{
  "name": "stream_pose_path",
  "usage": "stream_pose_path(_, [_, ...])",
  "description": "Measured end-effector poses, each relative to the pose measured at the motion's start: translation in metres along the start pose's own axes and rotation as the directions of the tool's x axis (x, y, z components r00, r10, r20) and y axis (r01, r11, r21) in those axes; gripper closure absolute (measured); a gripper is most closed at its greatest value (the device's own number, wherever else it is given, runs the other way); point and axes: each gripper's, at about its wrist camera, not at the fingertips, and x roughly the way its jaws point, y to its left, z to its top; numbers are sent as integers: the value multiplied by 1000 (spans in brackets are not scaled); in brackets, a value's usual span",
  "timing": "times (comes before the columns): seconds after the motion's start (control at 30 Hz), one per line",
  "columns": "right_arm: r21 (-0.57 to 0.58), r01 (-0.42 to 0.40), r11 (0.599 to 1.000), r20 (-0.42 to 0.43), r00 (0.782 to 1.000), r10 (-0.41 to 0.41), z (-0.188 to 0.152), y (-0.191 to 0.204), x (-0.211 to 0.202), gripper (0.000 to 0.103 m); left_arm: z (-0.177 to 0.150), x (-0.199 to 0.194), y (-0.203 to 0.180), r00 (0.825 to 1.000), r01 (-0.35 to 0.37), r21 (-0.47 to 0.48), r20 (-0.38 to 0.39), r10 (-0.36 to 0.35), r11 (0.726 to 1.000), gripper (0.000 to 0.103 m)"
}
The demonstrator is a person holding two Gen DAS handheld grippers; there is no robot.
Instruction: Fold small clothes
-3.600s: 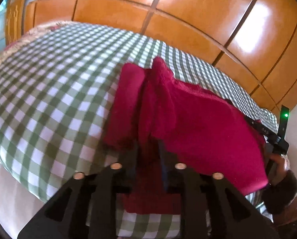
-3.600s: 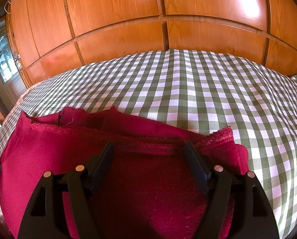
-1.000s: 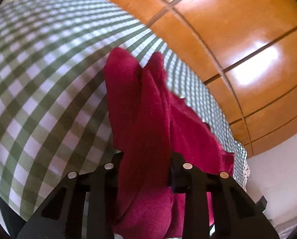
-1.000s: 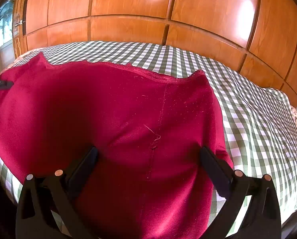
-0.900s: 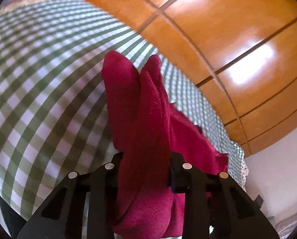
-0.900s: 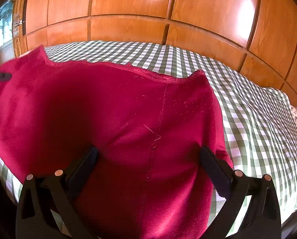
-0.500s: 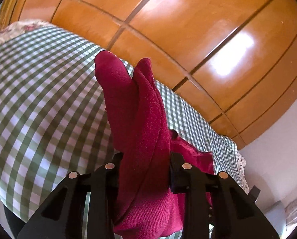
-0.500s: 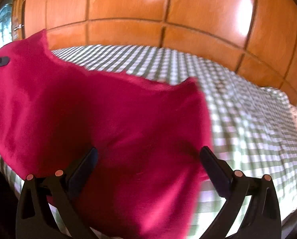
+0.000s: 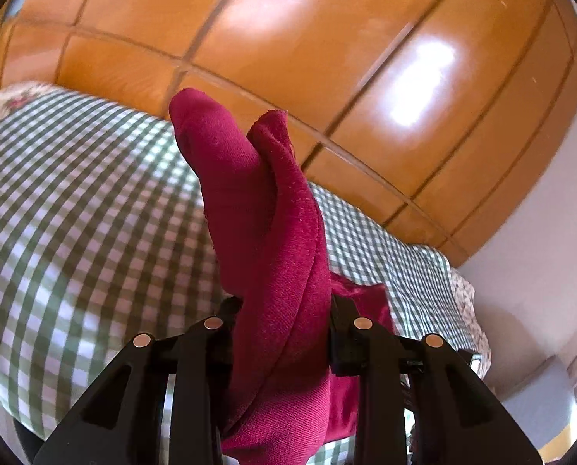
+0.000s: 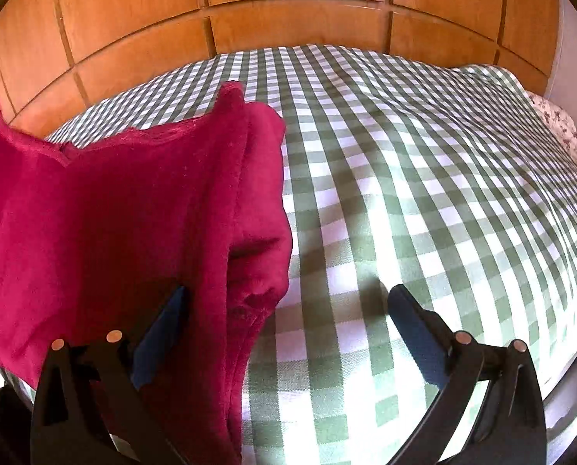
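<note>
Clamping a bunched fold of the red garment (image 9: pixel 277 255), the left gripper (image 9: pixel 282 310) lifts it; the right gripper (image 10: pixel 284 310), fingers spread and empty, has cloth draped leftward.

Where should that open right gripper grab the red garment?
Probably the red garment at its bunched right-hand edge, coming in from the bare checked bedspread side. That edge hangs between the open right gripper; the left gripper already pinches the far end.
</note>
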Motion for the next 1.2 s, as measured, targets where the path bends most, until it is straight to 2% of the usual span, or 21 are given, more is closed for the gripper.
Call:
stream_pose_path(0.33, [32, -48, 998, -38, 998, 49, 6, -10, 1, 2, -12, 41, -76, 996, 54, 207, -78, -39, 977, 75])
stream_pose_path(0.5, [147, -40, 988, 22, 999, 38, 18, -35, -16, 2, -25, 73, -99, 988, 77, 262, -152, -38, 962, 75])
stream_pose_path(0.63, [255, 0, 967, 39, 999, -11, 22, -59, -23, 2, -46, 96, -120, 981, 74, 354, -193, -5, 932, 75])
stream_pose_path(0.8, [315, 95, 944, -51, 995, -83, 15, -80, -8, 2, -72, 124, -137, 967, 81, 427, -251, 32, 901, 75])
stream_pose_path(0.9, [313, 112, 943, -64, 993, -97, 11, -84, -2, 2, -87, 136, -144, 960, 83, 476, -274, 57, 876, 75])
stream_pose_path(0.97, [270, 151, 951, -67, 988, -138, 10, -77, 2, 2, -94, 145, -148, 956, 85, 498, -286, 71, 863, 75])
stream_pose_path(1.03, [224, 188, 956, -67, 982, -177, 6, -70, 5, 2, -103, 156, -151, 945, 99, 516, -316, 82, 851, 73])
stream_pose_path(1.07, [200, 203, 958, -58, 979, -196, 4, -67, 6, 2, -108, 160, -153, 940, 112, 521, -332, 80, 846, 68])
stream_pose_path(1.2, [202, 191, 961, -38, 982, -187, 1, -70, 6, 2, -119, 158, -162, 929, 209, 513, -371, -4, 833, 49])
